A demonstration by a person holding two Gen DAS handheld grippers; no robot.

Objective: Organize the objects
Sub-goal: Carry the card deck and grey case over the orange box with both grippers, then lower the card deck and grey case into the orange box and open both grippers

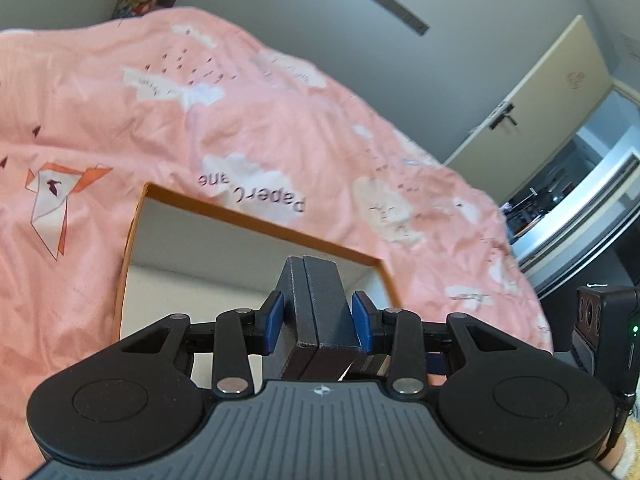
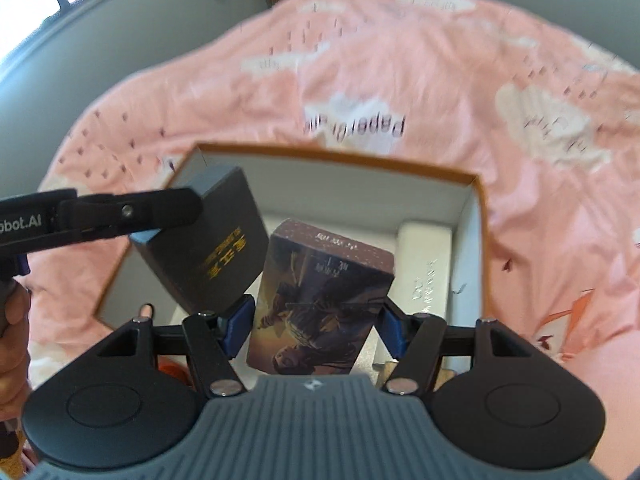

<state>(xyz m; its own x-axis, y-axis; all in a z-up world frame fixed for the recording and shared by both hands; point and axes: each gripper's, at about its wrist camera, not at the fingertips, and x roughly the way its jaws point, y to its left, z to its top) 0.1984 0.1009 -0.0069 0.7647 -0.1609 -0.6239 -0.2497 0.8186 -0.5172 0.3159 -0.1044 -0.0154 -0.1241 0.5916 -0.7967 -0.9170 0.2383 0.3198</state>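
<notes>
A: What takes up most of the view?

B: A pink bedcover (image 2: pixel 400 60) printed with white clouds, small birds and an orange paper crane. It fills both wrist views, with grey wall behind it.

A: And on it?

B: An open box (image 2: pixel 340 158) with an orange-brown rim and pale inner walls, resting on the cover. In the left wrist view the same box (image 1: pixel 256 218) lies just ahead of the fingers.

A: What is inside?

B: A white packet (image 2: pixel 426 264) lies along the box's right wall, on the floor of the box.

A: Where are the things being sorted?

B: The right gripper (image 2: pixel 316 328) pinches a picture-printed card box (image 2: pixel 320 296) between its blue pads, held above the open box, just beside the white packet. The left gripper (image 1: pixel 318 322) clamps a dark grey box (image 1: pixel 320 304) by its narrow sides. In the right wrist view that dark grey box (image 2: pixel 212 240) shows gold lettering and hangs tilted over the left part of the open box, close against the card box; I cannot tell whether they touch.

A: Anything of the person?

B: A hand (image 2: pixel 12 340) at the left edge of the right wrist view, gripping the left tool's handle.
</notes>
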